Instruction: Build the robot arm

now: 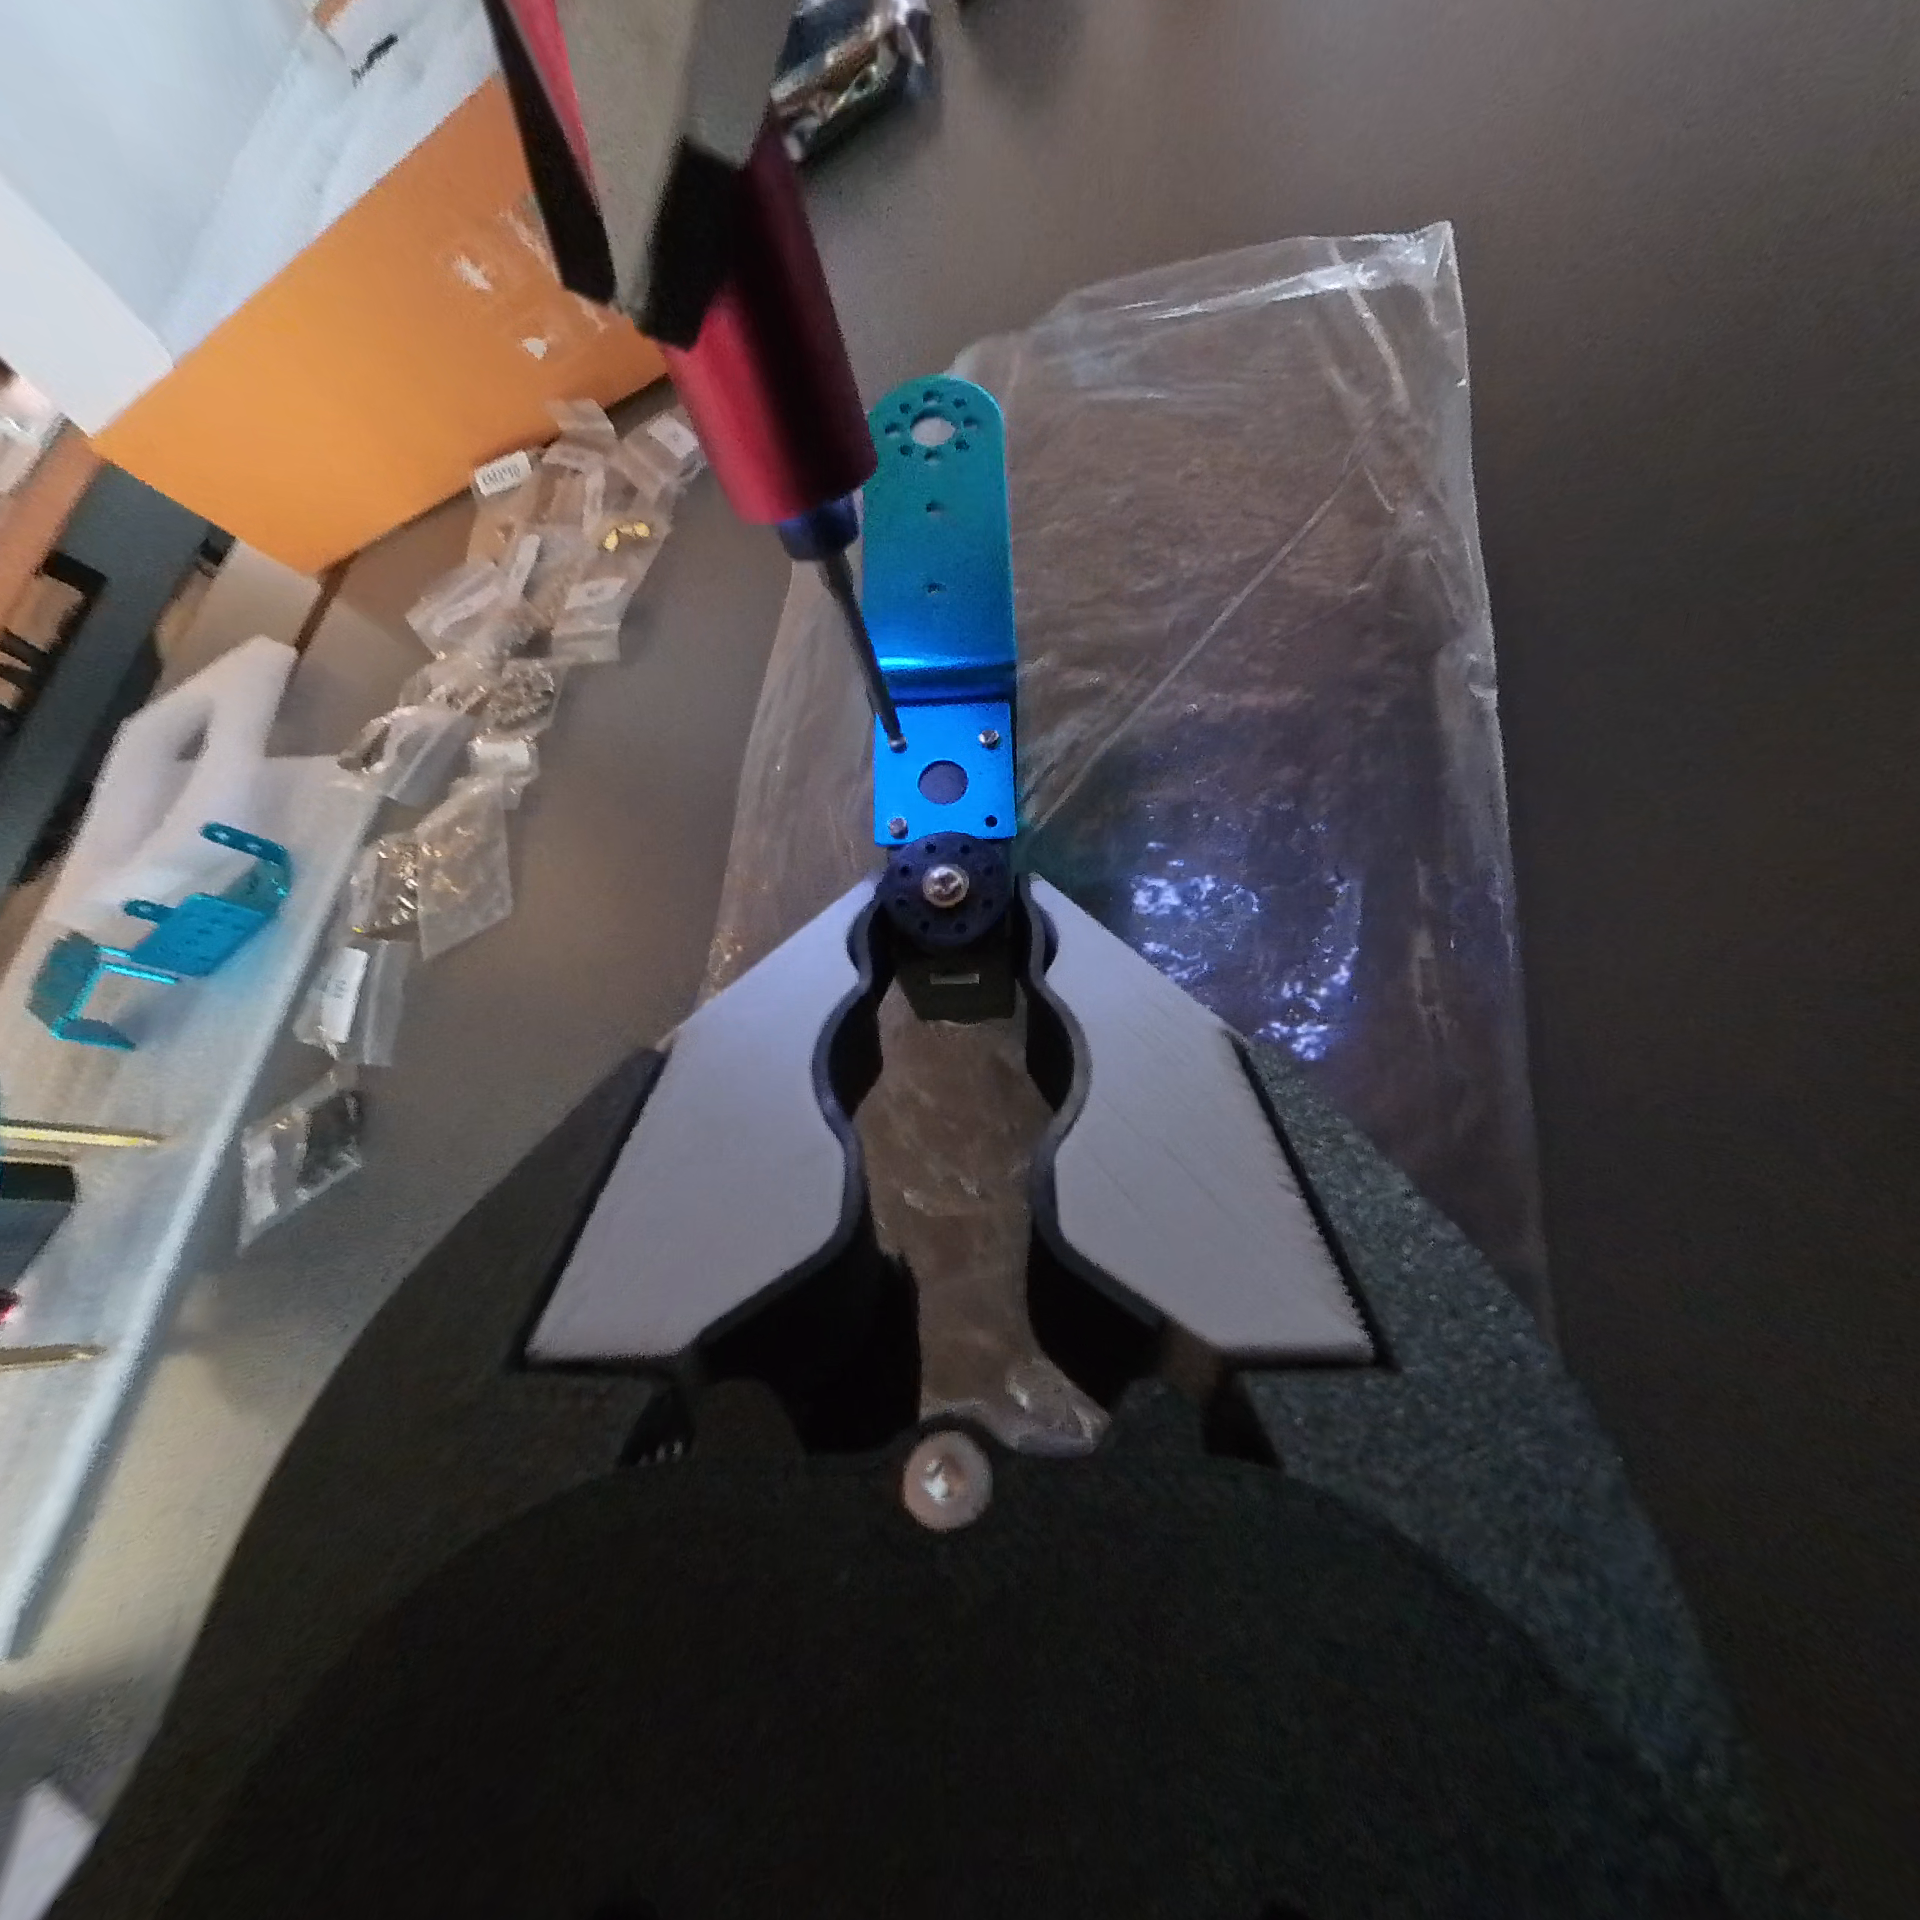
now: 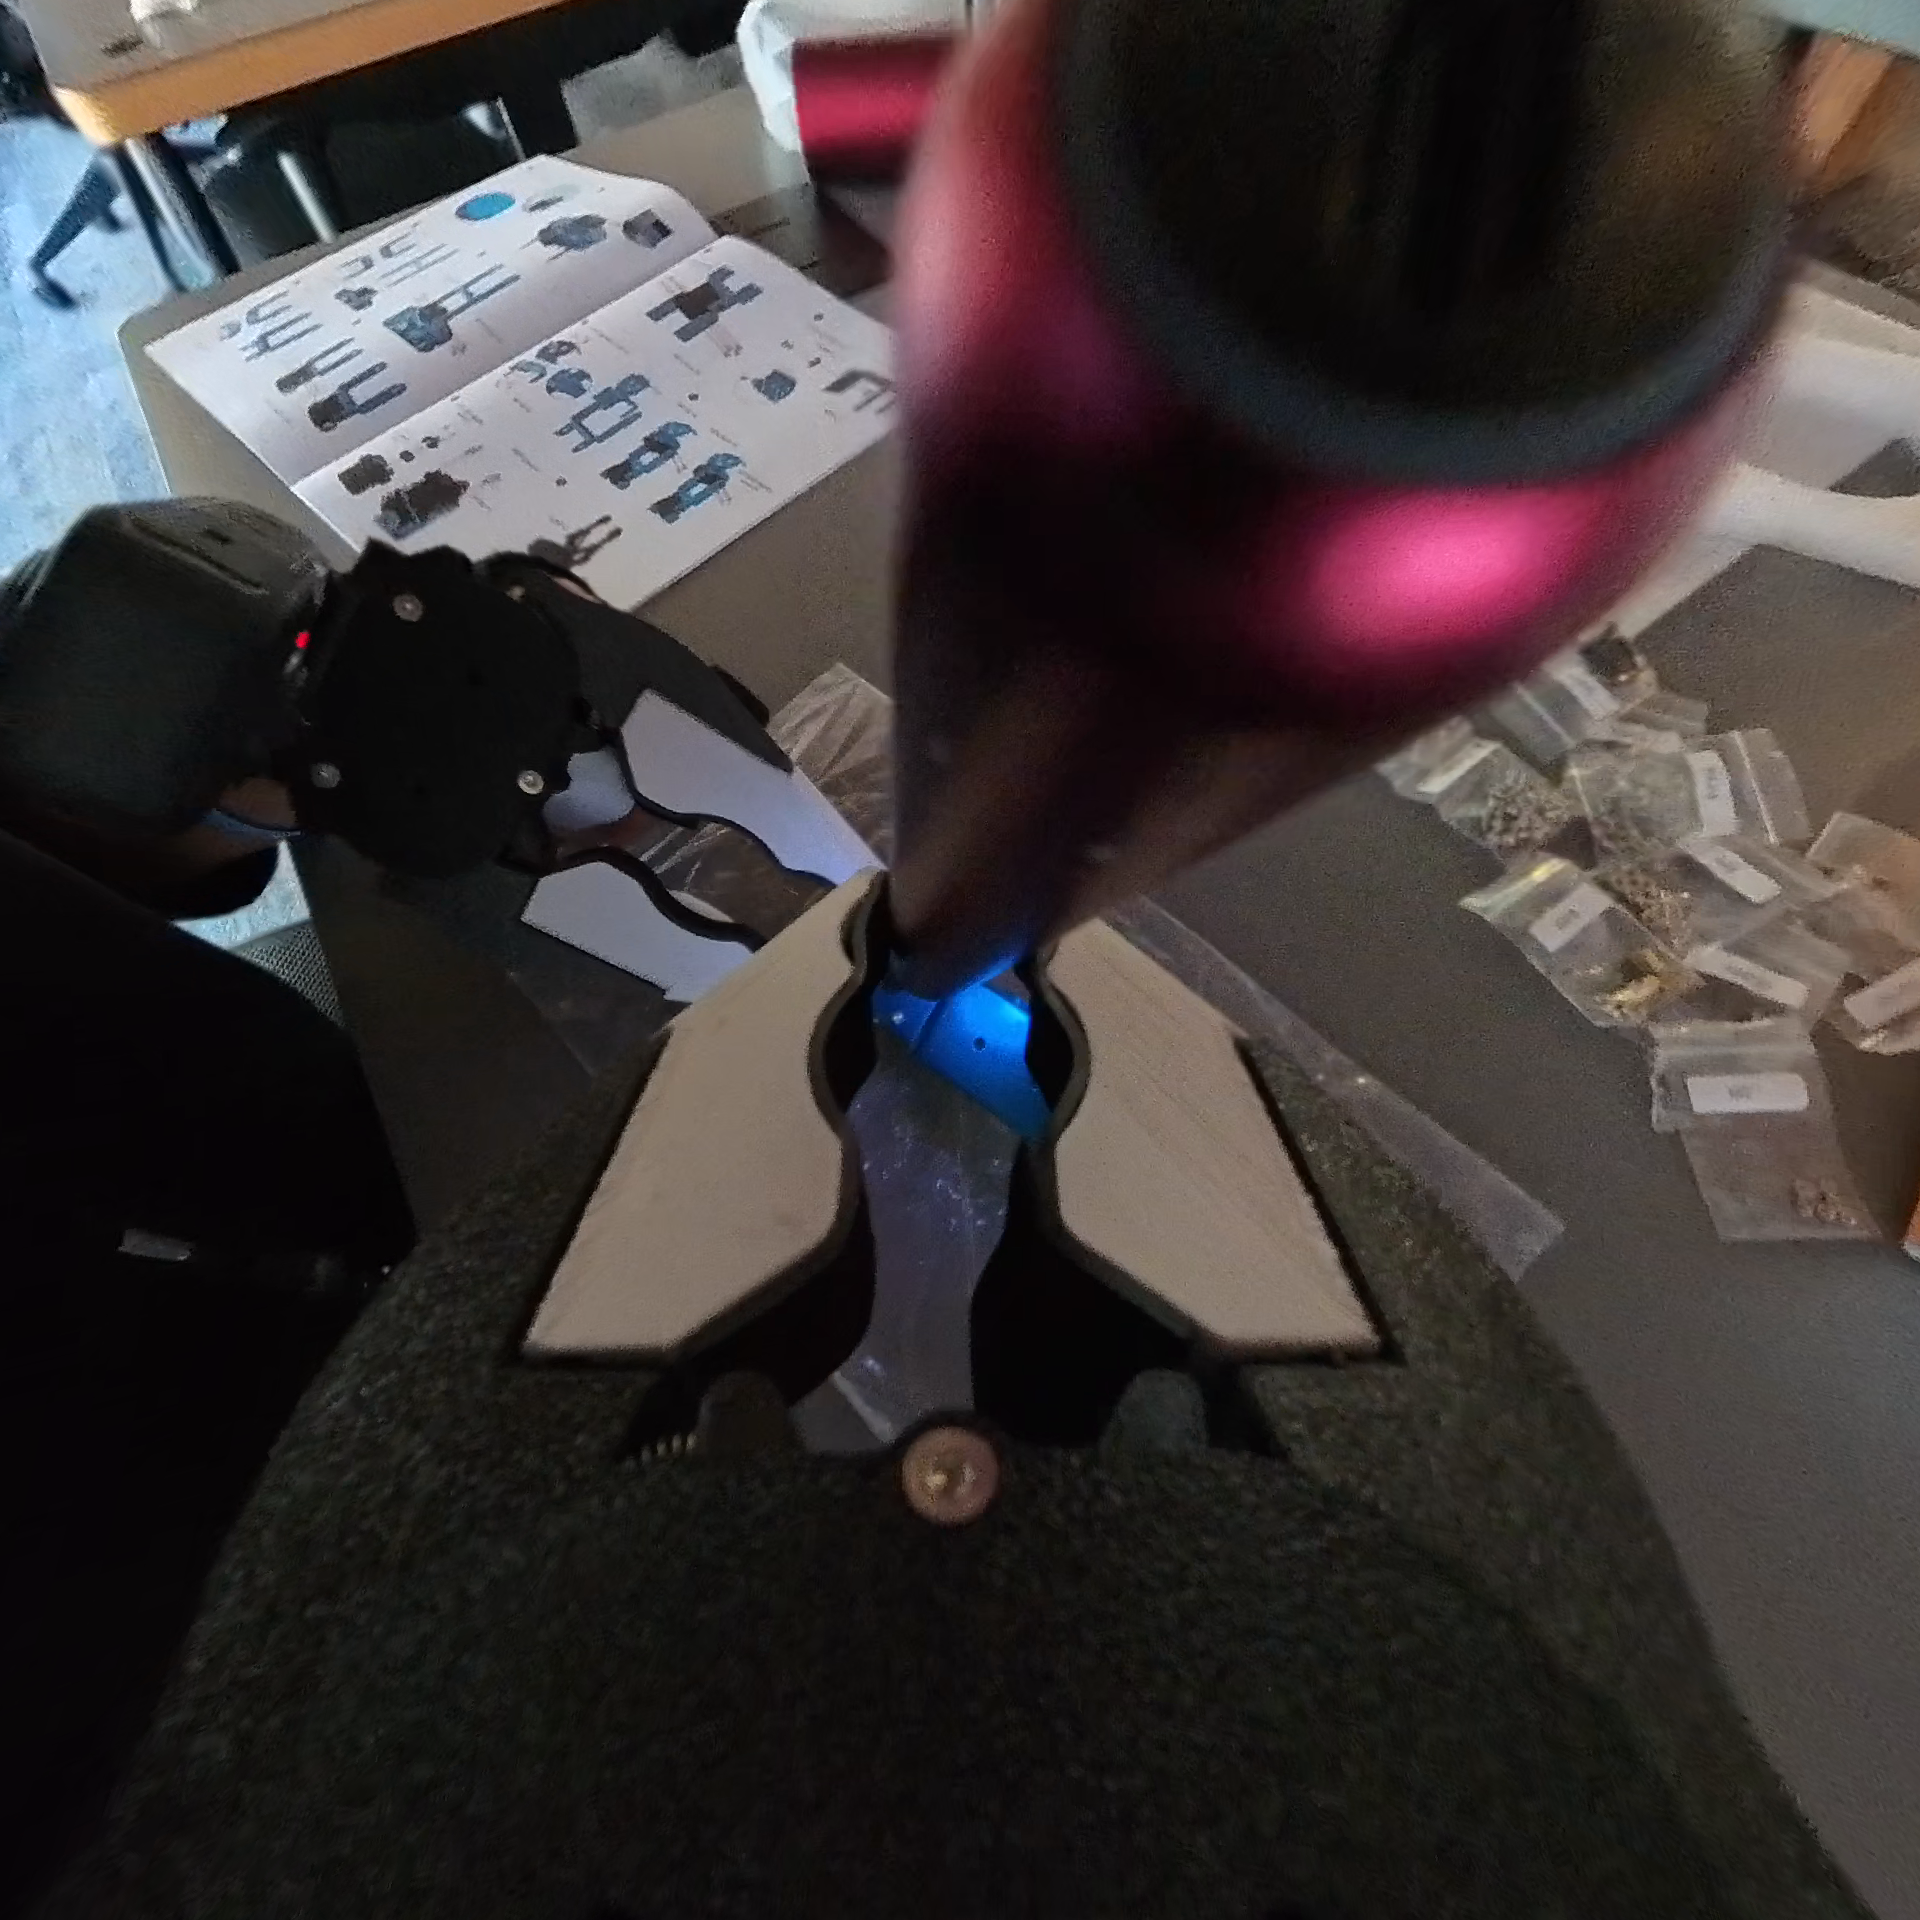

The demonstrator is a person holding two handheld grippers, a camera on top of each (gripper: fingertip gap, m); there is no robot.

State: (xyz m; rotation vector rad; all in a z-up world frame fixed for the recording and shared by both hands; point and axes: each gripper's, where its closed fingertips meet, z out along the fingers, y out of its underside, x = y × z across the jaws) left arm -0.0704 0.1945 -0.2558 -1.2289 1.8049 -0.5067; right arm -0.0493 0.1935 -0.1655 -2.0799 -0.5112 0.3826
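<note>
The left gripper (image 1: 948, 914) is pinching a small black servo (image 1: 951, 987) between its fingertips, its jaws drawn narrow around it. A round black horn (image 1: 940, 878) with a screw at its centre is sitting on top of the servo, and a blue metal bracket (image 1: 940, 665) is rising from it, bent so its far end is tilting away. All of this is lying over a clear plastic bag (image 1: 1247, 582) on a dark grey table (image 1: 1662, 312).

The right gripper (image 2: 956, 925) is clamping a red-handled screwdriver (image 2: 1247, 520) (its handle is filling much of the right wrist view as a blur). Only the left wrist view is showing the tool's thin shaft, whose tip (image 1: 896, 736) is resting on a small screw at one corner of the bracket's square plate.

The right wrist view alone is showing an open instruction booklet (image 2: 520, 384) behind the left gripper. Both views are catching a scatter of small parts bags (image 2: 1683, 914). At the left edge of the left wrist view, spare blue brackets (image 1: 166, 935) are lying on a white foam tray (image 1: 156, 1195).
</note>
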